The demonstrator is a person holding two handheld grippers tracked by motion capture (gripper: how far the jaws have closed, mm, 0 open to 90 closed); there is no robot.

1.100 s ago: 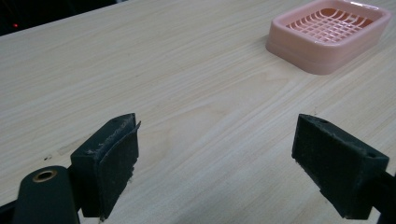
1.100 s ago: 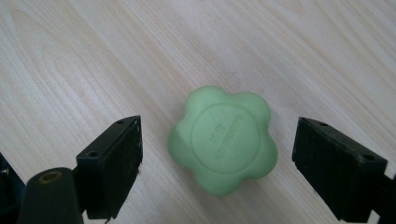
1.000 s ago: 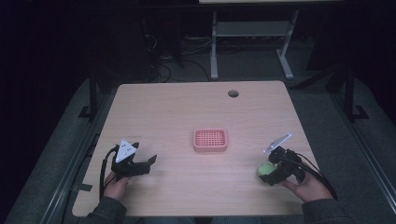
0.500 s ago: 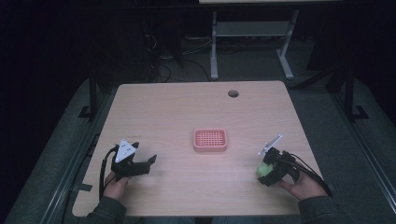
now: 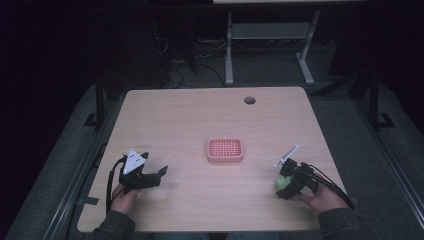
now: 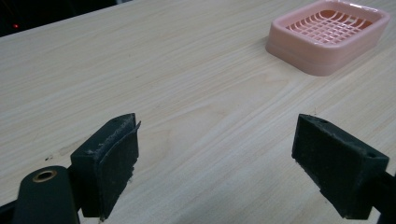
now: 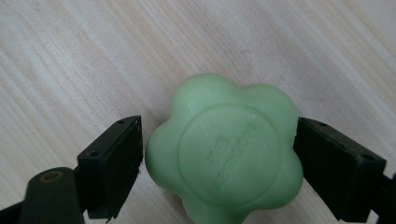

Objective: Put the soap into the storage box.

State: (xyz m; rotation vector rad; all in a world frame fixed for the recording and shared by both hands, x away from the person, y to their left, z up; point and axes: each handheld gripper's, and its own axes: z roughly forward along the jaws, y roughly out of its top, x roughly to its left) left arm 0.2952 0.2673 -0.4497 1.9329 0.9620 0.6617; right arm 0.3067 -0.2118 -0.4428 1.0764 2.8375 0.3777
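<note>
Right hand-held gripper (image 5: 286, 188): near the front right corner of the tabletop (image 5: 200, 120), its jaws set on either side of a green flower-shaped soap (image 7: 224, 151). In the right gripper view both pads touch the soap's flanks, so it is clasped; whether the soap rests on the wood cannot be told.

Left hand-held gripper (image 5: 157, 175): near the front left edge, jaws spread wide with nothing between them, bare wood beneath.

Pink slotted soap dish (image 5: 225, 150): at the tabletop's centre, between the two grippers and well apart from both.

Round cable hole (image 5: 249, 100): near the far edge.
</note>
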